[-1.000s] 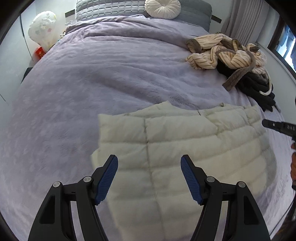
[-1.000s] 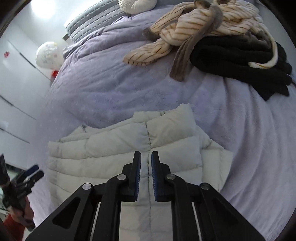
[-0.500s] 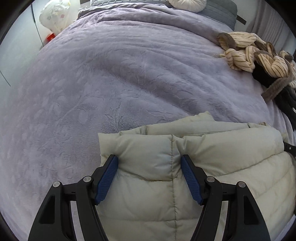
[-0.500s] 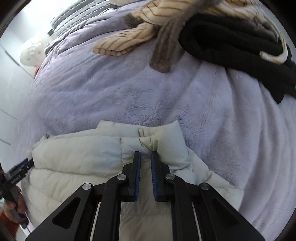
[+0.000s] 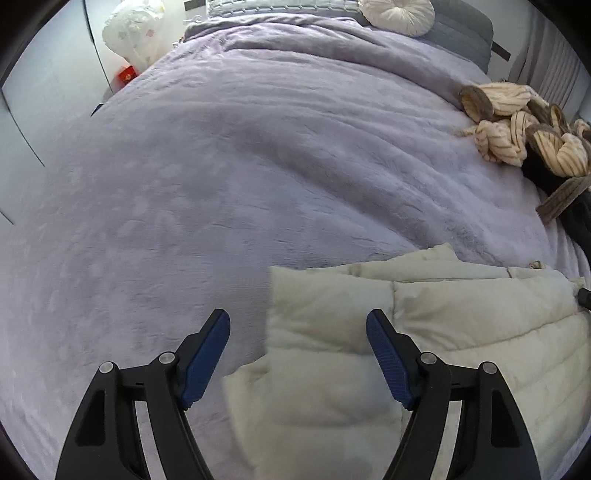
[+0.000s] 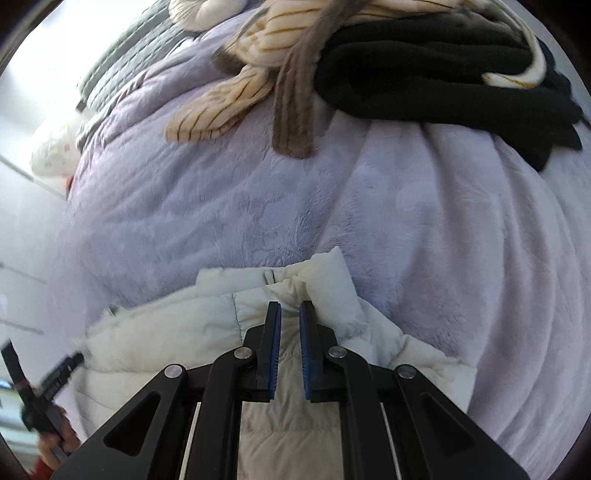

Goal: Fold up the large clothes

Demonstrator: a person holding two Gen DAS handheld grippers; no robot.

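Observation:
A cream puffer jacket point(image 5: 443, 332) lies on the purple bedspread point(image 5: 258, 166) at the near edge. My left gripper point(image 5: 297, 317) hovers over the jacket's left corner with its jaws opening. One pad is above the bedspread and the other above the jacket, and neither presses on it. In the right wrist view the jacket point(image 6: 166, 332) puckers toward my right gripper point(image 6: 290, 306), which is shut on a fold at its upper edge. The left gripper point(image 6: 55, 373), held by a hand, shows at the far left of that view.
A heap of clothes sits at the bed's far right: a cream striped garment point(image 6: 229, 99) with brown trim and a black garment point(image 6: 424, 74). A round pillow point(image 5: 395, 14) lies at the headboard. A white bag point(image 5: 133, 26) stands beside the bed.
Both grippers moved down and toward the jacket's far edge. The left gripper slid left to the jacket's corner and its jaws widened. The right gripper stays shut at the upper edge.

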